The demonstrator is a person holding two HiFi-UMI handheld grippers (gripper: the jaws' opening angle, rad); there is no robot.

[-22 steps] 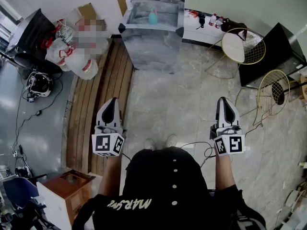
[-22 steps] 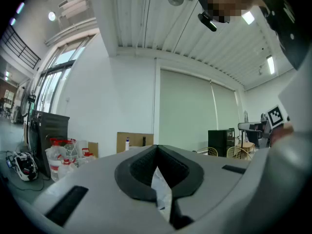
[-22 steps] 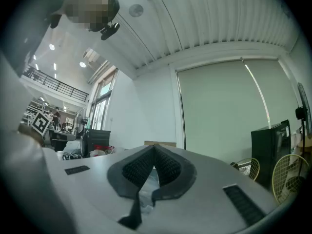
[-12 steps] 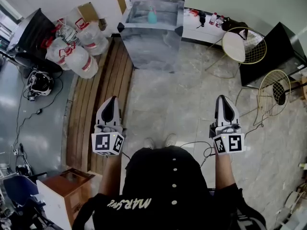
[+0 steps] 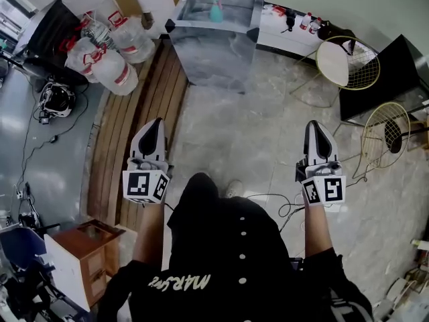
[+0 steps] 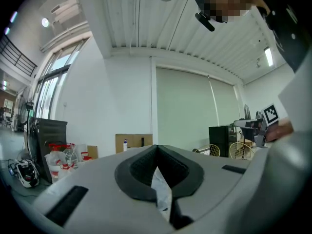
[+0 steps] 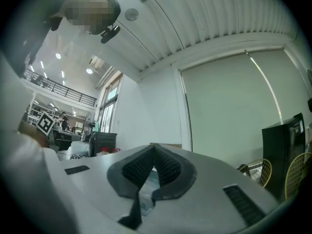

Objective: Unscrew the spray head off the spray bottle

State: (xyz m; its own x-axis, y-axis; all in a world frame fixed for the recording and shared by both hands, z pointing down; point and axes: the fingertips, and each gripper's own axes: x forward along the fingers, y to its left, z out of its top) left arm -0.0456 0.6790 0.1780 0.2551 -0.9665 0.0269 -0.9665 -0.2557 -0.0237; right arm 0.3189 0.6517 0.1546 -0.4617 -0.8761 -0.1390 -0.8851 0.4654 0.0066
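Observation:
A teal spray bottle stands on the grey marble-look table at the top of the head view, far ahead of both grippers. My left gripper is held out over the wooden floor strip, jaws shut with nothing between them. My right gripper hangs level with it over the stone floor, also shut and empty. In the left gripper view the closed left gripper points toward a far wall. In the right gripper view the right gripper is closed too.
Large water jugs lie at the back left beside a helmet. Two gold wire chairs and a black cabinet stand at the right. A wooden cabinet is at my lower left. A cable runs across the floor.
The table and jugs have slid up and slightly right in the head view. Only one shoe shows under my body now. Both grippers stay shut.

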